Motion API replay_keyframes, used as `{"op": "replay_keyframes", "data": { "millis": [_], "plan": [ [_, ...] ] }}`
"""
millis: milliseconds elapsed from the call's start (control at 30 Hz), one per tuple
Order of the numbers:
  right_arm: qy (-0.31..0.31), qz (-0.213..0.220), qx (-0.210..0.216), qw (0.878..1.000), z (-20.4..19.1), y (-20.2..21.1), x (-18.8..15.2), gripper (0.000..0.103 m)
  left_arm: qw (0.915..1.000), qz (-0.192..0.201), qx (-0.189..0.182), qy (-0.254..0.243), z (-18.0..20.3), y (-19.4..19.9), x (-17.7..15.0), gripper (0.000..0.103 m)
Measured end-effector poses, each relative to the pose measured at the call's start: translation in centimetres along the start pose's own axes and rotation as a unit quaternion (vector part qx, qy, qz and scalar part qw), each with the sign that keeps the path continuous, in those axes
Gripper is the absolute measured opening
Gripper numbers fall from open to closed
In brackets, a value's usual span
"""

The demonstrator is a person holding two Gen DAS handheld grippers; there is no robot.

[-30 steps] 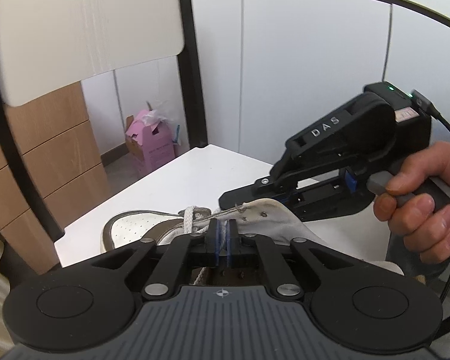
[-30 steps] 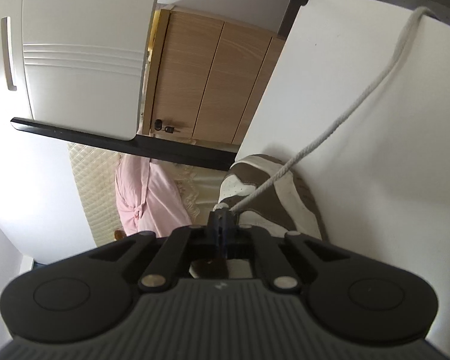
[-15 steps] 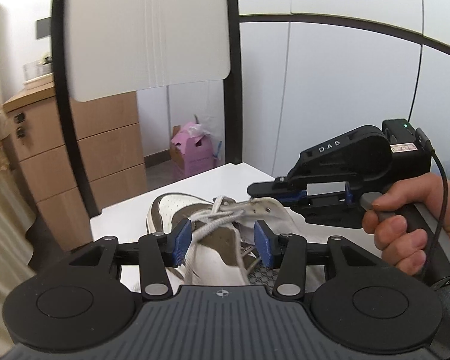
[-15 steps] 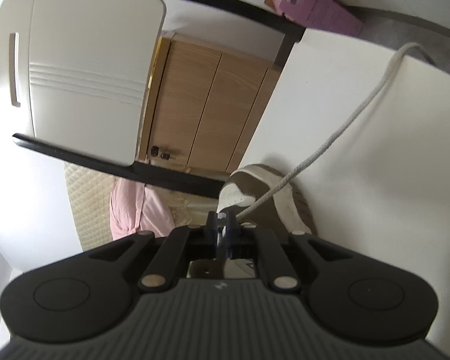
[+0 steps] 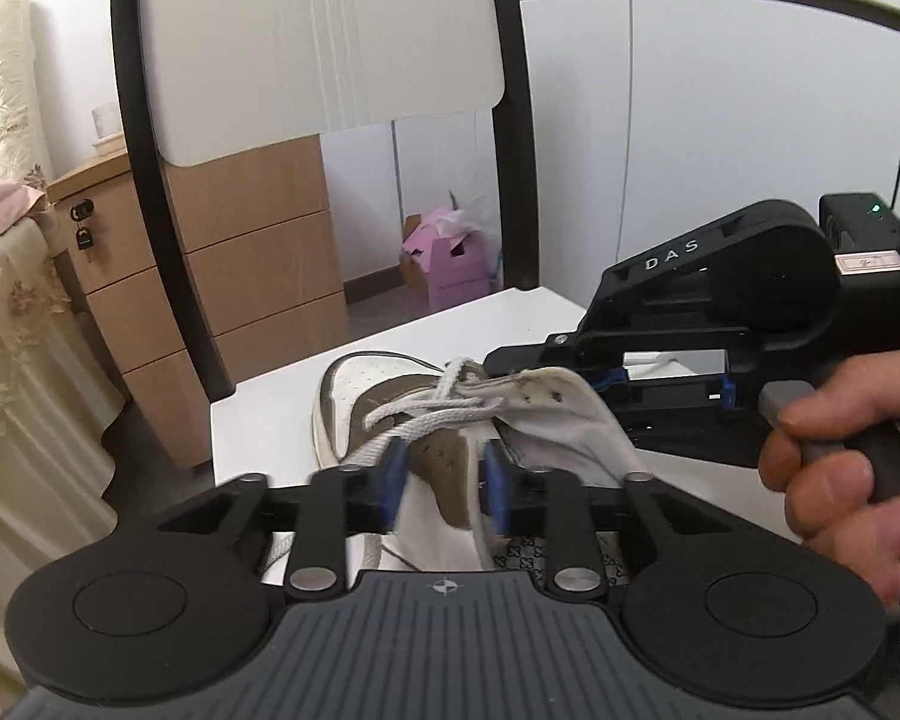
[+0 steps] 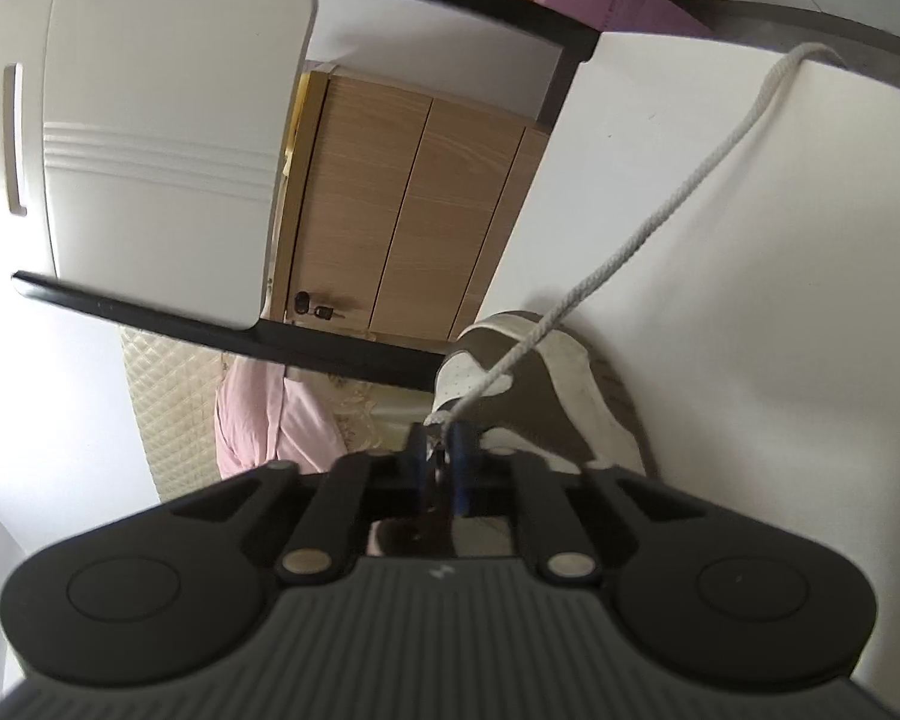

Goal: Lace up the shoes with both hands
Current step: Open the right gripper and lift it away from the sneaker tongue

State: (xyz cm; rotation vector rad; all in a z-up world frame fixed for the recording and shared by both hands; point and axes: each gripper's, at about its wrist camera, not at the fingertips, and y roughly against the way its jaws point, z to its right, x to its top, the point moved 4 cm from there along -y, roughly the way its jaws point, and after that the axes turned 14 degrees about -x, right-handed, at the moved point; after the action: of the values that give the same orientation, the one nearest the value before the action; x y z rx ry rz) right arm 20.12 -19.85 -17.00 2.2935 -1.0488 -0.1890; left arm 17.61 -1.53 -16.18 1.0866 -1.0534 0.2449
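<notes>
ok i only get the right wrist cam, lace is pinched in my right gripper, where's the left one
observer: the left gripper is open, with a pad on either side of the shoe, and it holds nothing.
operator: is anything laced yet
observer: yes, the lace already crosses over the eyelets toward the toe.
operator: what's my right gripper lying against
observer: the right gripper runs along the shoe's white flap. I can't tell if it touches.

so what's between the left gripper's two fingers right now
In the left wrist view, the open left gripper straddles the shoe: its brown-and-white upper fills the gap, and a lace crosses just above the left blue pad.
</notes>
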Motion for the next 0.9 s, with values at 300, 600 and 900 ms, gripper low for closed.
{"op": "replay_keyframes", "data": {
  "millis": [300,600,900],
  "plan": [
    [0.004,-0.01,-0.003,1.0,-0.9,-1.5,-1.5,0.003,0.9986,-0.018,0.047,0.017,0.8,-0.1,-0.3,0.018],
    [0.014,0.036,-0.013,0.999,-1.0,-0.5,0.0,0.003,0.9962,-0.028,0.068,0.047,0.8,-0.4,-0.4,0.016],
    [-0.001,0.126,-0.04,0.991,1.2,2.8,5.4,0.003,0.9954,-0.022,0.058,0.073,0.2,-0.3,-0.5,0.017]
  ]
}}
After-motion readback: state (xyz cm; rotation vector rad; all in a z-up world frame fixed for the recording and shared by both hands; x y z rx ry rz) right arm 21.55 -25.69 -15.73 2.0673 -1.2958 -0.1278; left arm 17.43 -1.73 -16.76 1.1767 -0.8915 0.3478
